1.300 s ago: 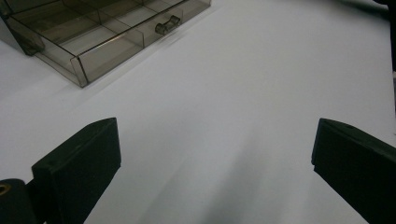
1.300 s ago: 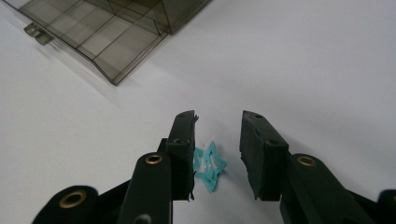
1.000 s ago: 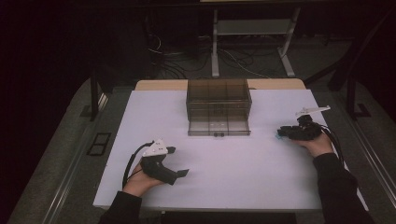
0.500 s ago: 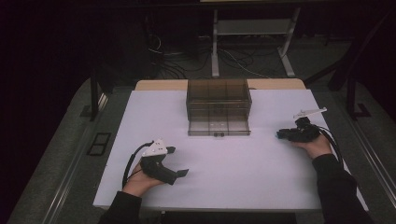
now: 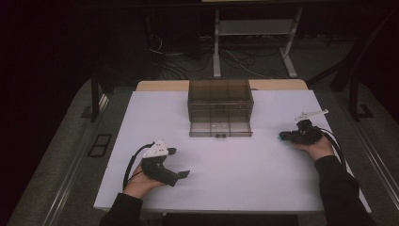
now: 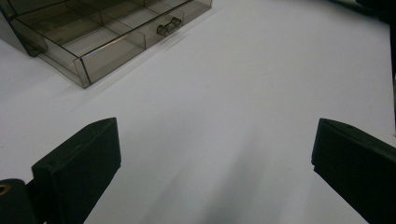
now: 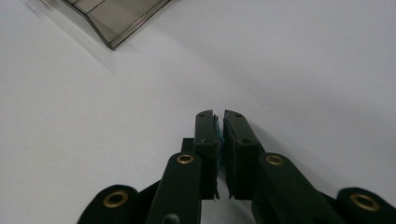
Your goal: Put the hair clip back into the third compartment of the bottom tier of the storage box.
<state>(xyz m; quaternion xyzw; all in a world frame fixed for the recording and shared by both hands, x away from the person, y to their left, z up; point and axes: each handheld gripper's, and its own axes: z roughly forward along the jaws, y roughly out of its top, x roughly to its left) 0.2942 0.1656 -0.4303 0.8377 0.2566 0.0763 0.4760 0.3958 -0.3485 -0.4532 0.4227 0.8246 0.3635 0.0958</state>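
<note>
A smoky brown see-through drawer cabinet stands at the table's far middle, with its bottom drawer pulled out toward me. The drawer's divided compartments look empty in the left gripper view. My left gripper rests near the front left of the table, its jaws wide open over bare table. My right gripper lies at the right, pointing left toward the drawer. Its jaws have just been closing and now pinch a thin blue-green piece between the pads.
The white table top is bare between the two hands and in front of the drawer. A drawer corner lies ahead and left of the right gripper. Table legs and cables stand on the dark floor behind.
The right gripper's jaws have drawn together at its tip. Both hands and the drawer have stayed where they were.
</note>
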